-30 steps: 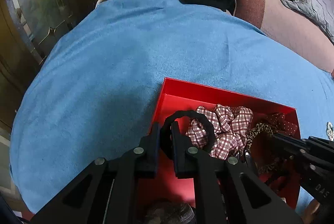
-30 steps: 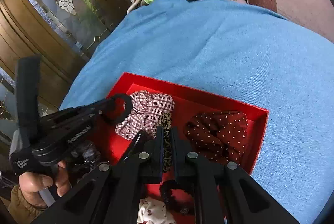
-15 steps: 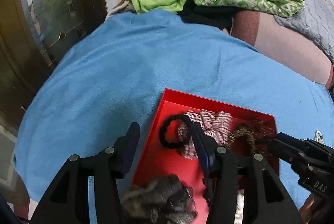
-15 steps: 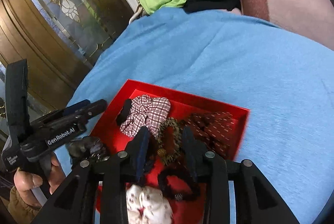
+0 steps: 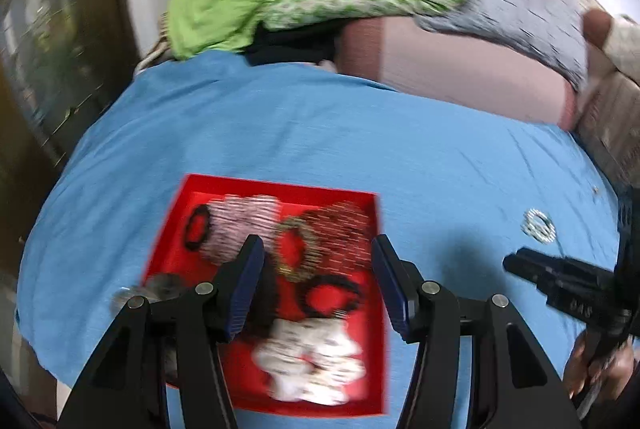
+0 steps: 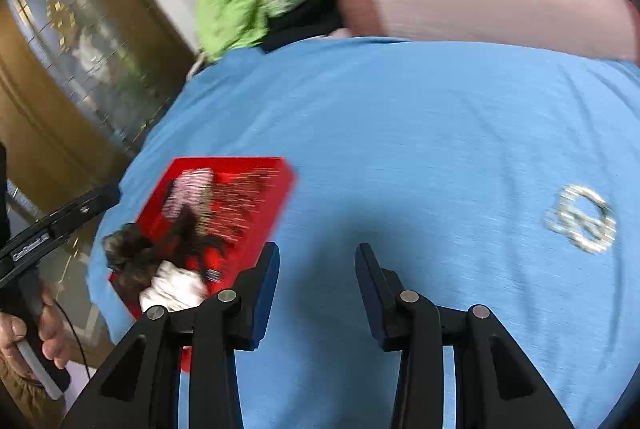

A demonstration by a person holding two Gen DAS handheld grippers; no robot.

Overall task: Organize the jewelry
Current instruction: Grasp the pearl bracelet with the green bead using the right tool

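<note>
Both claws gaping empty, left claw (image 5: pixel 318 261) hovering over the filled red tray (image 5: pixel 362 403), right claw (image 6: pixel 316 269) facing the silver beaded bracelet (image 6: pixel 582 223) lying loose on blue cloth (image 6: pixel 400 133) at two o'clock; likely next pickup, needing a pinch across its band.

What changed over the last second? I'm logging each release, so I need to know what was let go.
The left gripper opened, leaving the black hair tie in the red tray. The right gripper let go of the leopard-print scrunchie, then swung right over the blue cloth toward the silver bracelet. Tray and bracelet stayed put.
</note>
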